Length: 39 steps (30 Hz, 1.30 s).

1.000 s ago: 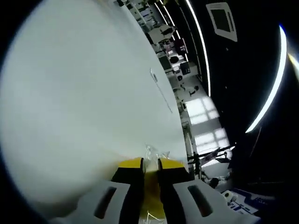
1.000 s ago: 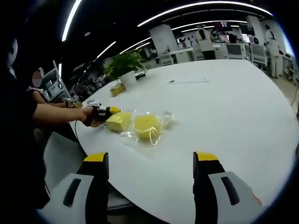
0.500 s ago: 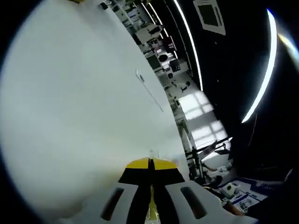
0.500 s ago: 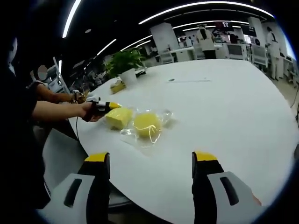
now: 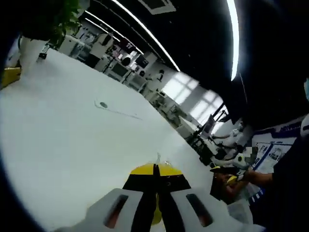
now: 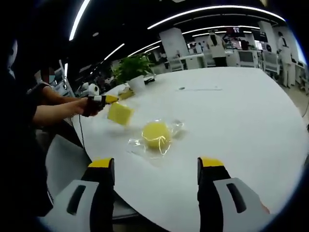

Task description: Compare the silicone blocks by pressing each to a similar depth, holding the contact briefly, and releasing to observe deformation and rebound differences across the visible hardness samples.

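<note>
In the right gripper view, a hand holds my left gripper (image 6: 112,99) shut on a square yellow silicone block (image 6: 119,113), which hangs tilted just above the white table (image 6: 241,111). A round yellow block (image 6: 156,134) lies on the table in a clear plastic bag, apart from the square one. My right gripper (image 6: 156,166) stands open near the table's front edge with nothing between its jaws. In the left gripper view, my left gripper (image 5: 155,169) has its jaws together. A sliver of the square yellow block (image 5: 155,213) shows between them.
A potted plant (image 6: 133,67) in a white pot stands at the table's far left, with a small yellow object (image 6: 124,92) beside it. A thin cable (image 6: 198,89) lies on the far side. A person's arm (image 6: 53,113) reaches in from the left. Desks and people fill the background.
My left gripper has lifted the square block off the table and up to the left, away from the round block. The left gripper view has swung round. My right gripper has hardly moved.
</note>
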Motion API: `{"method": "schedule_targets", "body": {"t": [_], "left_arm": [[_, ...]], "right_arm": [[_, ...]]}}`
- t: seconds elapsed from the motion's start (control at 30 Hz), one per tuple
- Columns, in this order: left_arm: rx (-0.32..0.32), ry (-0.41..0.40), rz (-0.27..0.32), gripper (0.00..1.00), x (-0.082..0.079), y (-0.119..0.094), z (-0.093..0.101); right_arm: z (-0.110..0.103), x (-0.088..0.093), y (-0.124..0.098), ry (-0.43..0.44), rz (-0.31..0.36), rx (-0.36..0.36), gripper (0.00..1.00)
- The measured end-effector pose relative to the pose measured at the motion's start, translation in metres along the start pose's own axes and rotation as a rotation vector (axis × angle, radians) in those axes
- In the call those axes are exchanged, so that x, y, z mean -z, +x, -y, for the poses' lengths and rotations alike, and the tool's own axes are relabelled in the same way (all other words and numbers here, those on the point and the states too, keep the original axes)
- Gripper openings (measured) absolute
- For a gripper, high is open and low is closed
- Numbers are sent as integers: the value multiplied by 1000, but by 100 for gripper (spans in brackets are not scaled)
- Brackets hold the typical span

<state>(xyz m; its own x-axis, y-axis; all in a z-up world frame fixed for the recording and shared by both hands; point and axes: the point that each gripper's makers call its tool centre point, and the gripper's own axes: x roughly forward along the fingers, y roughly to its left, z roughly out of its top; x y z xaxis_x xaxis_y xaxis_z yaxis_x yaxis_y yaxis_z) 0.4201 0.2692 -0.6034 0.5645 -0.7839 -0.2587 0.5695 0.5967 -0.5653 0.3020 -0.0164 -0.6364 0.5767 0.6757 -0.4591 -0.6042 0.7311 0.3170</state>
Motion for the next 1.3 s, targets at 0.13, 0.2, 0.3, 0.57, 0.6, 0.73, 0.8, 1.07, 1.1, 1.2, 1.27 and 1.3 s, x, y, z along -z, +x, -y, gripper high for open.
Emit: {"method": "schedule_targets", "body": {"t": [0.13,0.2,0.3,0.57,0.6,0.73,0.8,1.07,1.1,1.2,1.27,1.3], "left_arm": [[9,71,-10,0,-7,-6,17],[27,117,0,0,-14,-10,27],[59,161,0,0,-25,-13,46],[168,337,-1,0,-48,-17,100],[178,342,0,0,-51,-17,105],[204,404,16,0,-63,-16,125],[222,418,27,0,-69,-17,134],[317,505,92,0,-97,-15,178],[322,523,95,0,-99,-13,180],[355,534,119,0,-106,-9,192],[377,543,126,0,-108,-7,198],[386,547,128,0,-109,-7,200]], "right_arm": [[-6,1,-5,-7,0,0,64],[-9,1,-8,-19,5,4,64],[-13,1,-14,-18,20,5,64],[-20,-4,-27,-37,55,7,66],[-21,-5,-28,-40,57,6,66],[-27,-6,-29,-51,64,0,66],[-28,-7,-29,-62,65,-1,66],[-38,-15,-25,-84,69,-25,66],[-40,-16,-25,-90,66,-27,66],[-46,-20,-24,-103,77,-43,66],[-50,-23,-23,-108,79,-54,65],[-52,-25,-23,-114,81,-61,64]]}}
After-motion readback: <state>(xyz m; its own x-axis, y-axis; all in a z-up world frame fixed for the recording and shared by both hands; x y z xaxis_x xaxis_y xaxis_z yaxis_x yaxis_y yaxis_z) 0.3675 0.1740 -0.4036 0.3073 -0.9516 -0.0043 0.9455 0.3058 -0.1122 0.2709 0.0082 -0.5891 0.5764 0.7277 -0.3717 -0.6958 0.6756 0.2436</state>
